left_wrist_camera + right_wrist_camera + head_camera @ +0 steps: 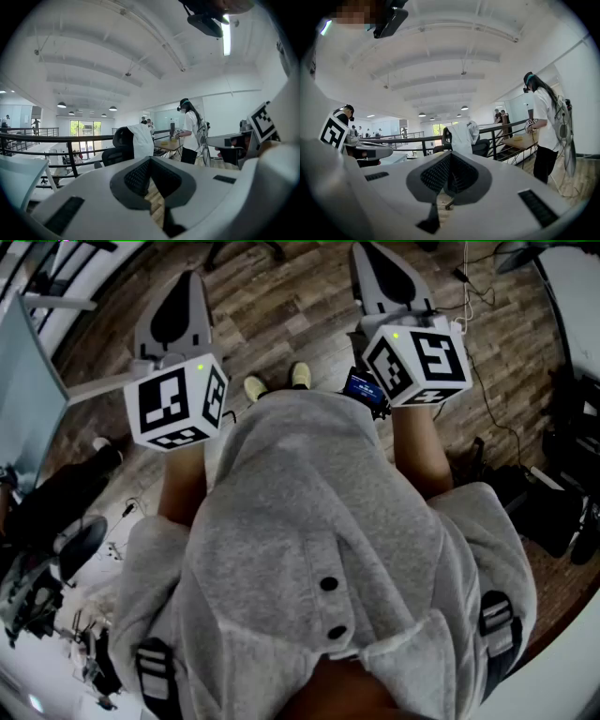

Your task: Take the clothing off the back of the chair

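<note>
A white garment (pixel 142 139) hangs over the back of a black office chair (pixel 118 149) some way ahead by the railing; in the right gripper view the garment (pixel 461 136) on the chair (pixel 480 146) stands just above my jaws. Both grippers are far from it and held out level. In the head view my left gripper (pixel 180 285) and right gripper (pixel 377 257) reach forward over the wood floor, side by side. The left gripper (pixel 150 160) and the right gripper (pixel 451 157) both have their jaws together with nothing between them.
A black railing (pixel 42 138) runs behind the chair. Another person (pixel 190 136) with a headset stands at a wooden table (pixel 169 144) to the right, also seen as a person (pixel 547 136) in the right gripper view. Cables (pixel 497 399) lie on the floor at right.
</note>
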`<action>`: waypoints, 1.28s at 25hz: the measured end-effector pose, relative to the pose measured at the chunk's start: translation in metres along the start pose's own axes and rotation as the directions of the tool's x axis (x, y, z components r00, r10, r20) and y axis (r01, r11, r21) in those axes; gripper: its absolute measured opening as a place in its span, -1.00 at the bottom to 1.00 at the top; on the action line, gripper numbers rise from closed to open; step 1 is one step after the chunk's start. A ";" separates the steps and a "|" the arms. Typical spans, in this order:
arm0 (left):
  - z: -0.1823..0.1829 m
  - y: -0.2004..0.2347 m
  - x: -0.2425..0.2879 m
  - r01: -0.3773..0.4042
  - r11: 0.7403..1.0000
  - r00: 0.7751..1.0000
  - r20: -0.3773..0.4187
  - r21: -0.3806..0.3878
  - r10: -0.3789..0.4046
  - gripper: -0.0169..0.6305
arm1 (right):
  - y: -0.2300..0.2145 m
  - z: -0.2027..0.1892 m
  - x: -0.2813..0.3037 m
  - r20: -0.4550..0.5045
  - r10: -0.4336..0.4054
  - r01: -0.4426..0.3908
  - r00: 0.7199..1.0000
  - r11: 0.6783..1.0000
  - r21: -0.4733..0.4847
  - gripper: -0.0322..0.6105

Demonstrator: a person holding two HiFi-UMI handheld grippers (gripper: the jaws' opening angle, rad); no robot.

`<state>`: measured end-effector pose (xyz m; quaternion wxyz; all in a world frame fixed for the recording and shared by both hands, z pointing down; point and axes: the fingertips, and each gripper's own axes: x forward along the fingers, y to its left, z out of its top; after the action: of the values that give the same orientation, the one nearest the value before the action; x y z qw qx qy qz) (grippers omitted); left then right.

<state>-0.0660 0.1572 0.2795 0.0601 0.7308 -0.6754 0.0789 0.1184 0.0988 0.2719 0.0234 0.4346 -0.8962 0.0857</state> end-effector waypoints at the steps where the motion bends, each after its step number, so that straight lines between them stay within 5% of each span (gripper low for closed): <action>1: 0.002 -0.004 0.001 0.007 1.000 1.000 0.004 0.001 -0.007 -0.91 | -0.002 0.001 -0.001 0.002 -0.001 0.001 1.000 1.000 0.000 -0.87; 32: 0.005 -0.028 0.036 0.007 1.000 1.000 -0.020 0.014 -0.007 -0.91 | -0.035 0.000 0.013 0.013 0.063 -0.063 0.998 0.998 0.030 -0.87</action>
<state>-0.0354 0.1232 0.2818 0.0620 0.7327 -0.6716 0.0905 0.1373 0.0676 0.2781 0.0089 0.4070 -0.9082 0.0974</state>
